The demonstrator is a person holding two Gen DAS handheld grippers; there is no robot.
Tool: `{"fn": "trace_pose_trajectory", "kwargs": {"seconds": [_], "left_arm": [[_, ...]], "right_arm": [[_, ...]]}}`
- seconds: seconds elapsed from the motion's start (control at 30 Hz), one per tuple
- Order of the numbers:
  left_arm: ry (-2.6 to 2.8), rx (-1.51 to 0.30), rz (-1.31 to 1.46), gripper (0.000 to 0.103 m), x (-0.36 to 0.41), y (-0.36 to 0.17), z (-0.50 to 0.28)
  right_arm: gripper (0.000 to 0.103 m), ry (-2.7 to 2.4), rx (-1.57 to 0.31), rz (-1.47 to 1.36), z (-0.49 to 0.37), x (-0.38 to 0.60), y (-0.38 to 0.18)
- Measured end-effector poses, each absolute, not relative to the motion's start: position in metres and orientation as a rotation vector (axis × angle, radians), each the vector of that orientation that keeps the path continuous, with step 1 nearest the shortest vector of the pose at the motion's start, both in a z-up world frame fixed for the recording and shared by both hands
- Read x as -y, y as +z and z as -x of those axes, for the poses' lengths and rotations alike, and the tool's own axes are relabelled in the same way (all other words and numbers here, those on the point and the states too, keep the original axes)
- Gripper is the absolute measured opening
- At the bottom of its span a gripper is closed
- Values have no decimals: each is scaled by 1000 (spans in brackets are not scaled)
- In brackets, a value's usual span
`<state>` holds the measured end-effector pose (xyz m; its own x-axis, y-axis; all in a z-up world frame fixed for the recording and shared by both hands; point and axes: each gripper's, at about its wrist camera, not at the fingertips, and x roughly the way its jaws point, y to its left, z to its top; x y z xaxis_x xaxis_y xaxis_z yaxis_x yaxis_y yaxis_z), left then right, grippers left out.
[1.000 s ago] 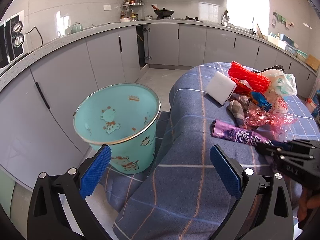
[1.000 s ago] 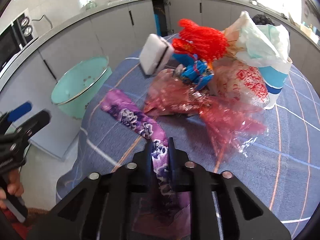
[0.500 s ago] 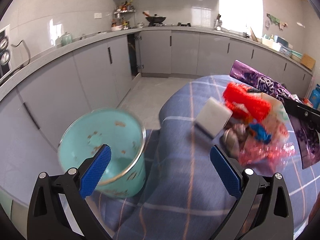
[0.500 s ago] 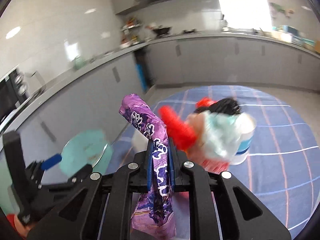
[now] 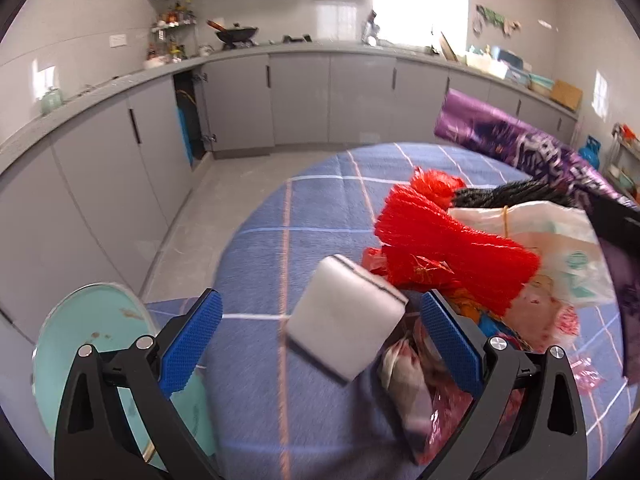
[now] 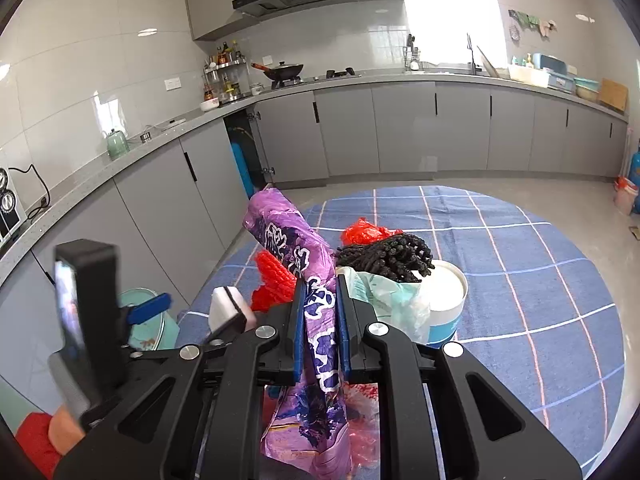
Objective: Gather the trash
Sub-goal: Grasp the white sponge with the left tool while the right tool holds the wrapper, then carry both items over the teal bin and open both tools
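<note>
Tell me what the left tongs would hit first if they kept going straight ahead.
Most likely the white sponge, which sits between the open left tongs on the blue tablecloth; depth is unclear.

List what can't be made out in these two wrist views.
- Teal bin: the left wrist view's edge and left gripper cut off its lower part; contents unseen.
- Purple wrapper: lower end hidden behind the right gripper.
- Items under the red mesh: overlapped, blurred.
- White paper tub: inside hidden by black strands.
</note>
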<state>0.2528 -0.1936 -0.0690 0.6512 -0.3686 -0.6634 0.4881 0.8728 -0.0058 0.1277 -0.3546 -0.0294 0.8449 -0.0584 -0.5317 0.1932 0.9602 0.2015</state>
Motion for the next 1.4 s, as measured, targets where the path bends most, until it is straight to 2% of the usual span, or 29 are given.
{"fn": "trace_pose_trajectory", "kwargs": {"seconds": [0.17, 0.2, 0.23, 0.33, 0.63, 0.97, 1.4], "left_arm": [[-480, -778, -207, 95, 209, -85, -269], [-478, -783, -209, 89, 210, -87, -269], [-483, -799, -209, 78, 210, -90, -271], [-539, -826, -154, 62, 205, -91, -267], [-507, -734, -68, 61, 165, -55, -236], [-268, -681, -7, 62, 65, -23, -202], [-18, -720, 10, 63, -31, -31, -210]], "right_arm": [[15, -131, -559, -266, -133, 352, -27], [15, -128, -561, -268, -134, 352, -27], [15, -126, -563, -268, -134, 352, -28], [15, -122, -563, -270, -134, 350, -27], [15, -123, -525, -277, -118, 342, -19], [15, 27, -529, -265, -126, 274, -14], [15, 238, -664, -314, -189, 174, -30]]}}
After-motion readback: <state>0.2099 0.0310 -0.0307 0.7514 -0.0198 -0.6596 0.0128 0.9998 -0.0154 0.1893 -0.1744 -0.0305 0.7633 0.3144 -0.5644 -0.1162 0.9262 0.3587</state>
